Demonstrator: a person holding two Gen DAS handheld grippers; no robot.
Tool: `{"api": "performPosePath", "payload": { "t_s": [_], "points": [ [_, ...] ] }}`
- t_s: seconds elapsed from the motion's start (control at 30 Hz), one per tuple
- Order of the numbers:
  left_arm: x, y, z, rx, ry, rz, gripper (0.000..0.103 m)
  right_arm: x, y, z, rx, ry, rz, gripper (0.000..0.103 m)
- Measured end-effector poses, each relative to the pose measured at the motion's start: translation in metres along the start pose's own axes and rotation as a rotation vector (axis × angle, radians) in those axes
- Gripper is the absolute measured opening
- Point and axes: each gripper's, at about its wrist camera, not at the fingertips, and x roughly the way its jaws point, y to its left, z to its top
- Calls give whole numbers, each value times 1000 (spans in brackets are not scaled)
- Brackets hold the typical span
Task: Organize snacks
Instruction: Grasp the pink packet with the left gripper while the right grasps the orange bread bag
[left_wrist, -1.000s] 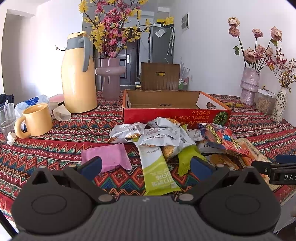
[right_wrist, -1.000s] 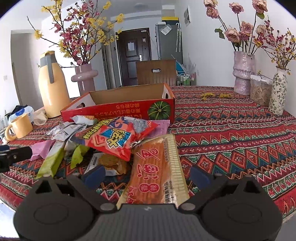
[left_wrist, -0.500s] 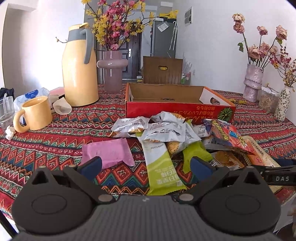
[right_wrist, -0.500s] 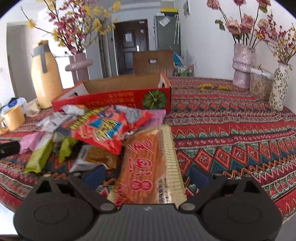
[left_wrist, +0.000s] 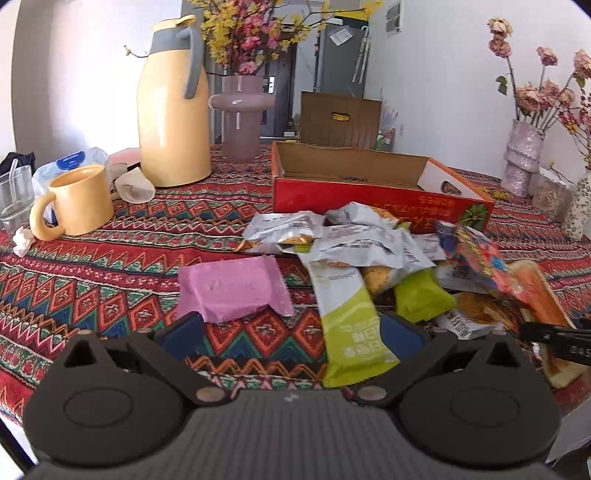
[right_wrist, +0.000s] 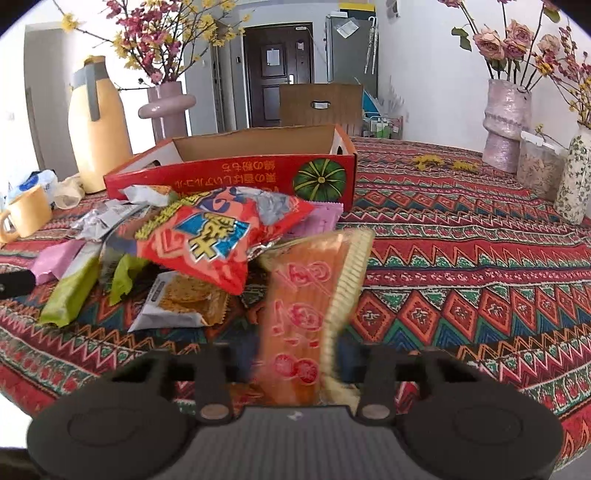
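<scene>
So the right gripper (right_wrist: 295, 365) was closing its jaws around the long orange biscuit pack (right_wrist: 306, 306), which sat right between them, its near end already pinched and blurry. The pack's far end leaned against the pile of snacks. The left gripper (left_wrist: 291, 332) hovered low over the table with its jaws spread wide and nothing between them but cloth, the pink wrapper (left_wrist: 232, 291) just ahead of its left finger and the green-and-white bar (left_wrist: 351, 325) lying along the inside of its right finger.

The snacks were all heaped on the patterned red tablecloth (right_wrist: 461, 266) in front of the red cardboard box (right_wrist: 236, 173), which stood open; nothing could be seen in the part of it that showed. On top of the heap was a red chip bag (right_wrist: 218, 240) with blue and yellow lettering, a clear cracker packet (right_wrist: 181, 299) under it, some silver packets (left_wrist: 354, 240) toward the box, and a small green packet (left_wrist: 421, 295) tucked in the middle.

Off to the left there was a tall yellow thermos jug (left_wrist: 173, 107), a yellow mug (left_wrist: 74, 203) and a mauve vase (left_wrist: 242, 110) with pink and yellow blossoms. On the far right side stood a pink textured vase (right_wrist: 506, 122) holding dried roses
</scene>
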Motion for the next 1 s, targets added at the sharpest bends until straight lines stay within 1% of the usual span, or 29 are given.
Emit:
{"api": "performPosePath", "payload": {
  "t_s": [0.03, 0.1, 0.13, 0.2, 0.27, 0.33, 0.43, 0.5, 0.57, 0.73, 0.9, 1.0],
  "points": [
    [3, 2, 1, -4, 15, 14, 103, -2, -2, -1, 6, -6, 1, 33],
    [9, 8, 3, -15, 44, 17, 103, -5, -6, -3, 17, -18, -11, 31],
    [11, 12, 6, -12, 51, 35, 103, -8, -7, -3, 18, -27, -14, 31],
    [13, 21, 11, -32, 50, 50, 103, -15, -12, -3, 7, -62, -32, 30],
    [18, 32, 16, -78, 56, 45, 103, -21, -19, -2, 21, -103, -53, 30],
    [28, 36, 20, -69, 90, 79, 103, -22, -28, 0, 50, -125, -67, 30],
    [42, 42, 24, -63, 115, 109, 103, -17, -32, 9, 20, -115, -98, 30],
    [52, 48, 27, -93, 130, 94, 103, -12, -34, 15, 24, -121, -110, 30],
    [60, 48, 30, -93, 138, 98, 103, -8, -36, 19, 31, -123, -108, 30],
    [75, 41, 37, -89, 157, 77, 103, -1, -34, 25, 41, -139, -104, 30],
    [88, 35, 44, -98, 183, 85, 103, 2, -33, 28, 53, -145, -105, 31],
    [98, 36, 48, -113, 207, 110, 103, 3, -34, 30, 58, -151, -107, 31]
  ]
}}
